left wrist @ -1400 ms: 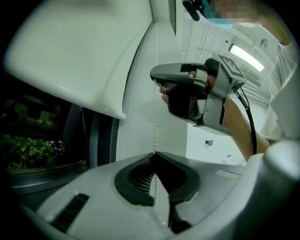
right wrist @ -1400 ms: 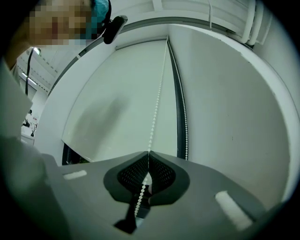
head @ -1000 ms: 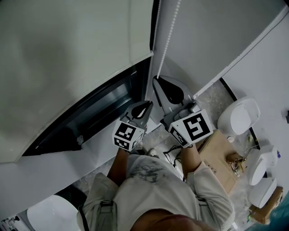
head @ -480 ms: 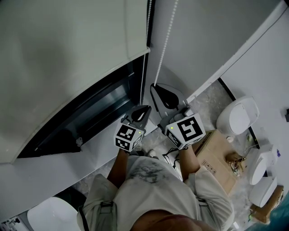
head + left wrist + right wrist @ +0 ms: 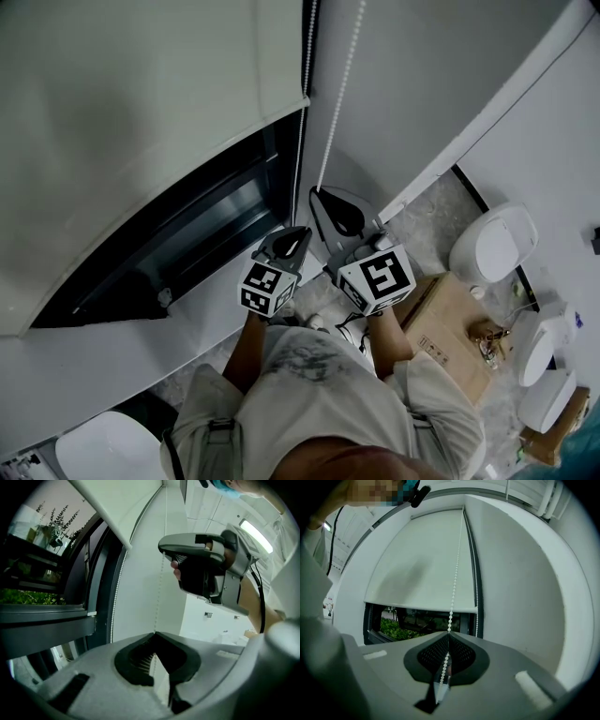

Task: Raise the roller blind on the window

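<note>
The bead chain (image 5: 451,606) is pinched by the right gripper (image 5: 449,634) and the left gripper (image 5: 154,633) alike — jaws pressed together — beneath the partly raised blind (image 5: 417,564).

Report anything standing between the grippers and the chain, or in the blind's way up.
Nothing visible does. The right gripper and the left gripper are both shut on the chain, so nothing separates them from it. The blind hangs flat over the window, with nothing against its bottom edge.
</note>
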### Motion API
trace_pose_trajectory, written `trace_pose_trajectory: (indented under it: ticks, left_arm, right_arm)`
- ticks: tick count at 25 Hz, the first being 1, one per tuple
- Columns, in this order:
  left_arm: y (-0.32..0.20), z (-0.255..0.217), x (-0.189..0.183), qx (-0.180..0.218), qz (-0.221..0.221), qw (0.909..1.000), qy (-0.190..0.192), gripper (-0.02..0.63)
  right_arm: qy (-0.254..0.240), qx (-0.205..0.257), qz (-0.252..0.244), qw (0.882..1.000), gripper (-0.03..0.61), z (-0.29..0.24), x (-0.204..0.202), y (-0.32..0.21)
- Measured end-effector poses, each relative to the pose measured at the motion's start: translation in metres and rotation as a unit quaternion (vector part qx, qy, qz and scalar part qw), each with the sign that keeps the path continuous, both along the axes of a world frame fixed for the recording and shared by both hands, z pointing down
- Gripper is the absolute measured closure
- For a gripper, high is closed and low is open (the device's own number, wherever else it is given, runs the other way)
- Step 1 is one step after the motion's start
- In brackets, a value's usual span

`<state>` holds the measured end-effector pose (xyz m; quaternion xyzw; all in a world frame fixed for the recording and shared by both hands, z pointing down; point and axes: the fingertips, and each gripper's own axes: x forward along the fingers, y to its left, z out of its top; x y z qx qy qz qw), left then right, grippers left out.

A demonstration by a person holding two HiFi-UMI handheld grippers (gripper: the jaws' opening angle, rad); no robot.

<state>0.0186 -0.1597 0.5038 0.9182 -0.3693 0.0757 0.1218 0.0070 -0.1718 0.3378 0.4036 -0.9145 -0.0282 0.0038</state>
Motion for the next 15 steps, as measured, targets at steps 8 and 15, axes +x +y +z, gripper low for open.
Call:
trace_pose_trajectory:
  ticks: [8,15]
  left_arm:
    - [0.003,0.017,-0.001,-0.014,-0.001,0.9998,-0.012,0.603]
    - [0.011,0.038,-0.006,-0.030,-0.006,0.9992,-0.024,0.603]
  right_arm:
    - [0.007,-0.011,0.004,1.000,0.568,0.016,-0.001,0.004]
    - [0.010,-0.033,0.005,0.999,0.568,0.038,-0.002,0.012]
